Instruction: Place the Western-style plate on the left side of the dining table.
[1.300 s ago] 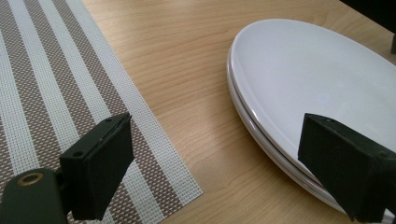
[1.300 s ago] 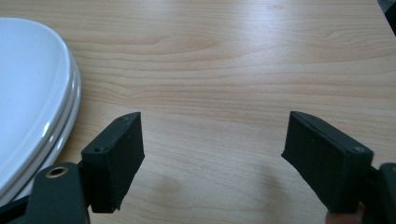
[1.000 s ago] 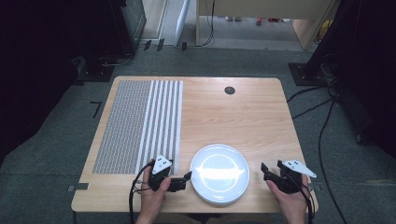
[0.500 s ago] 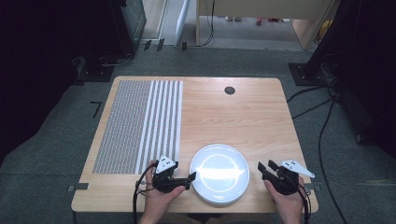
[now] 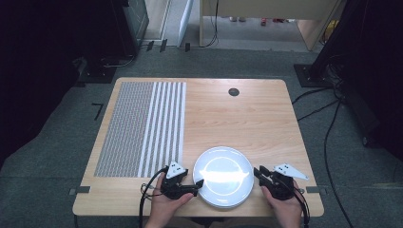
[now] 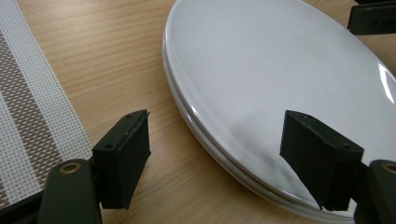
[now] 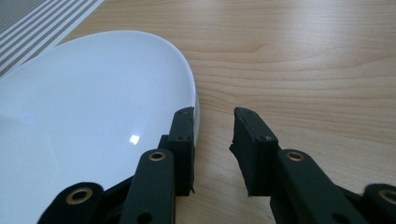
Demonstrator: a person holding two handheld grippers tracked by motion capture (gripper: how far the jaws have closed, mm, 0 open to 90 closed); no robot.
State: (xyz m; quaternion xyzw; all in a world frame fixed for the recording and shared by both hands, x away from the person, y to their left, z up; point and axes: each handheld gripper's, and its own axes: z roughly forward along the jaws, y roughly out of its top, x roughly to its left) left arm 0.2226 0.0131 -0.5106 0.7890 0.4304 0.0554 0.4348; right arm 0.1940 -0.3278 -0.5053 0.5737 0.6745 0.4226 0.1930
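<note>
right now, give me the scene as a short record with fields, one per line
surface: wooden table
main item: white plates, stacked, near the front edge
mat: striped placemat, left of the plates
left gripper: open, fingers straddling the stack's left rim
right gripper: open with a narrow gap, at the stack's right rim, one finger beside the rim
contact: cannot tell for either
other: dark round spot at the far side of the table

Two white plates (image 5: 223, 176) are sitting stacked at six o'clock on the table. One striped mat (image 5: 142, 127) is lying at nine o'clock, and two grippers are flanking the stack.
</note>
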